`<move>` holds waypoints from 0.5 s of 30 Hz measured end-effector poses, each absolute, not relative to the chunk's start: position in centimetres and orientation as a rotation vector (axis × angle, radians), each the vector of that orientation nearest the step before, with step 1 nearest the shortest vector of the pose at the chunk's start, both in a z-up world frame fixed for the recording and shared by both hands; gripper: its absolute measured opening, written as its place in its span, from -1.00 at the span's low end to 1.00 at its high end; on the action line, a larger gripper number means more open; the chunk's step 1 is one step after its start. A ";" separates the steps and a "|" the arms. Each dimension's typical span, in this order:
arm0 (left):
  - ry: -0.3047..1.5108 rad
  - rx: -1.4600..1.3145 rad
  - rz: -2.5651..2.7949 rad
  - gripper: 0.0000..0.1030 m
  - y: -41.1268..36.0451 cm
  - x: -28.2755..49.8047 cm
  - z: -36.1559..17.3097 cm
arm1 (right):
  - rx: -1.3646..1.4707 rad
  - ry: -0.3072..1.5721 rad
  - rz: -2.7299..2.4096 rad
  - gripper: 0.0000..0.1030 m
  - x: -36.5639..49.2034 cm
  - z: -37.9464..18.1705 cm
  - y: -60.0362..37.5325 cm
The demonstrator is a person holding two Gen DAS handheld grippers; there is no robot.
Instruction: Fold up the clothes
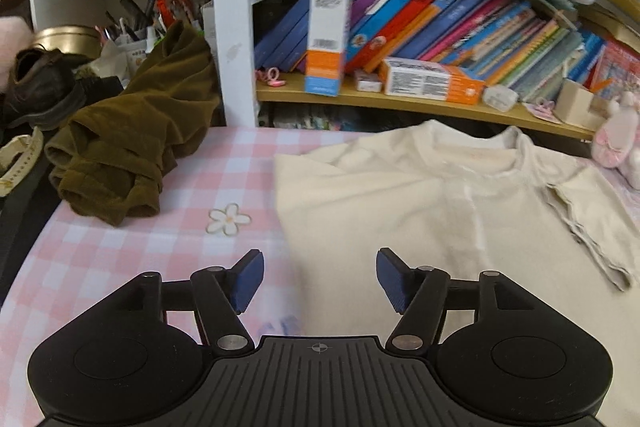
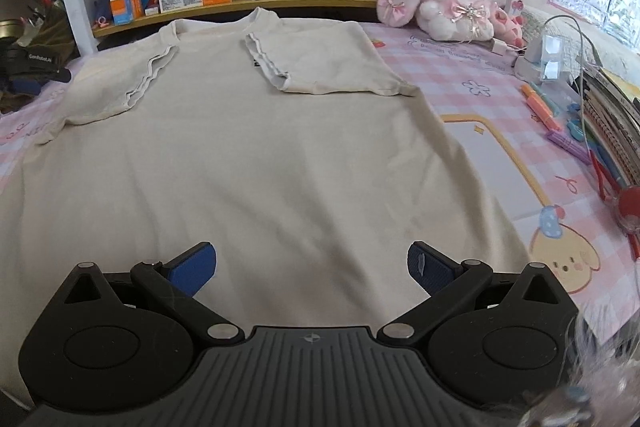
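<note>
While the cream T-shirt [image 2: 248,147] lies flat on the pink checked tablecloth [image 1: 132,251] with both sleeves folded inward, the right gripper [image 2: 312,267] hovers over its lower part, jaws wide apart and empty. Beside the shirt's edge, the left gripper [image 1: 319,277] is likewise spread, holding nothing. Beyond that edge sits a crumpled brown garment [image 1: 132,139].
</note>
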State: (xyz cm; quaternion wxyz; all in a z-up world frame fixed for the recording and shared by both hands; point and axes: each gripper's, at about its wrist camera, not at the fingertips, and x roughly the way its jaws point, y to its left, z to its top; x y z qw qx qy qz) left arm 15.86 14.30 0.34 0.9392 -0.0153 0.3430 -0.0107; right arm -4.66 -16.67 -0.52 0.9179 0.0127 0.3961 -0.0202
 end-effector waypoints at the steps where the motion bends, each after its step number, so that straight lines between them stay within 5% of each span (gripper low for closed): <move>1: 0.691 -0.030 -0.021 0.30 13.8 15.0 0.7 | 0.028 0.804 -0.039 1.00 -5.1 -0.3 -17.3; 15: 0.666 0.000 0.033 0.51 8.7 0.8 2.8 | 0.157 0.724 -0.018 1.00 -10.5 0.8 -26.6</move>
